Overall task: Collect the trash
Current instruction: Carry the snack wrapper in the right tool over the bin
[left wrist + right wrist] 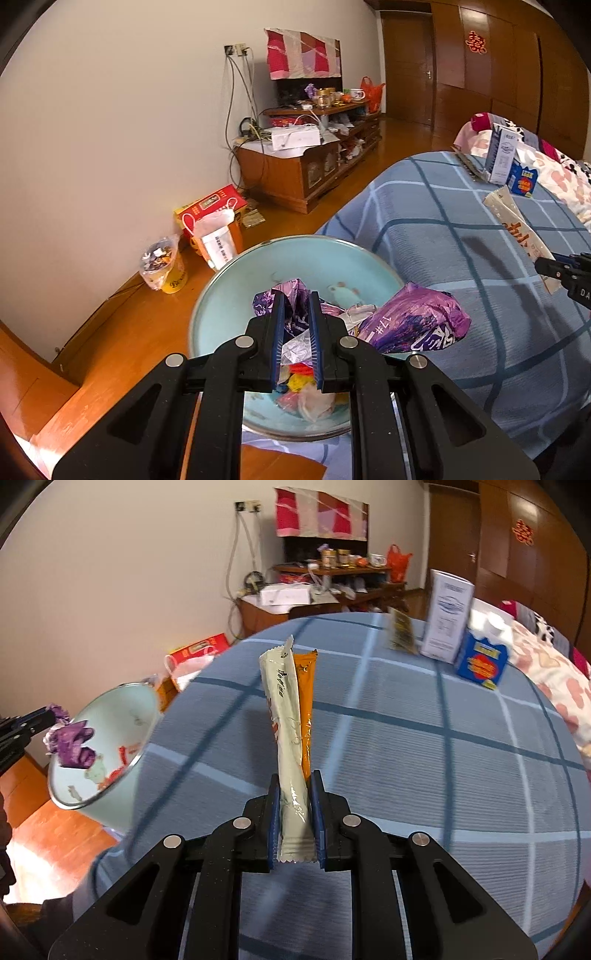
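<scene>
The right claw (295,819) pinches a long white-and-orange snack wrapper (291,731) upright, likely for the pale-blue bin (110,701) at nine o'clock, while the left claw (297,339) pinches purple wrapper scrap (291,295) over it.

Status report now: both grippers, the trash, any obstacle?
Left gripper shut on purple wrapper, over basin. Right gripper shut on white wrapper, above bed. No obstacle seen.

Our left gripper (297,325) and right gripper (295,805) both point downward, jaws apparently clamped nearly shut.
</scene>
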`<state>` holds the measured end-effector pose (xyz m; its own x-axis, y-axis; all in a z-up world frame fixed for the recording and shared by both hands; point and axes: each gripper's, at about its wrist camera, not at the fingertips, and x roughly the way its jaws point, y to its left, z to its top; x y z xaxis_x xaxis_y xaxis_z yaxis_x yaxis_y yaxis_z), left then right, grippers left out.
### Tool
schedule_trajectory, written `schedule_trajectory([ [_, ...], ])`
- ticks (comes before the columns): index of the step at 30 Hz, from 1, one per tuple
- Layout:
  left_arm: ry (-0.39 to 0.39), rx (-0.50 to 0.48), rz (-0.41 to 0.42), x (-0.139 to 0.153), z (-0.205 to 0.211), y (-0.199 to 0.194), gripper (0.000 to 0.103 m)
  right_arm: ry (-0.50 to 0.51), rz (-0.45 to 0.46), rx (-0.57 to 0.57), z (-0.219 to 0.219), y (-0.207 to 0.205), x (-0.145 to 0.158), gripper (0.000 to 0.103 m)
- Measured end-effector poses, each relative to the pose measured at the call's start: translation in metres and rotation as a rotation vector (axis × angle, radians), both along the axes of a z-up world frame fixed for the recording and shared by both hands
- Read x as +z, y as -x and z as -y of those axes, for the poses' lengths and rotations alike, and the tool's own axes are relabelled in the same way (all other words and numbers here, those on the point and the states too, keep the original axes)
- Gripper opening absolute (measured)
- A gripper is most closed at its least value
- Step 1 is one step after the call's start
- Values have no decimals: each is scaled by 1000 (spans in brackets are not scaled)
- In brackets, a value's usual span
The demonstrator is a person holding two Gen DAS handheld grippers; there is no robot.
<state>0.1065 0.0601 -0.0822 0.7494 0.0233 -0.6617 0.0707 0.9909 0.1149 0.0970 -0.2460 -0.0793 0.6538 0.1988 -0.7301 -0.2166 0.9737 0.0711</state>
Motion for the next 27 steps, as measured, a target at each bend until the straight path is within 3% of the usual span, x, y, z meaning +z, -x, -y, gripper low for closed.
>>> schedule_trajectory([
  [27, -45, 115, 3, -6, -43, 8, 12, 52, 33, 177, -88, 5, 4, 16],
])
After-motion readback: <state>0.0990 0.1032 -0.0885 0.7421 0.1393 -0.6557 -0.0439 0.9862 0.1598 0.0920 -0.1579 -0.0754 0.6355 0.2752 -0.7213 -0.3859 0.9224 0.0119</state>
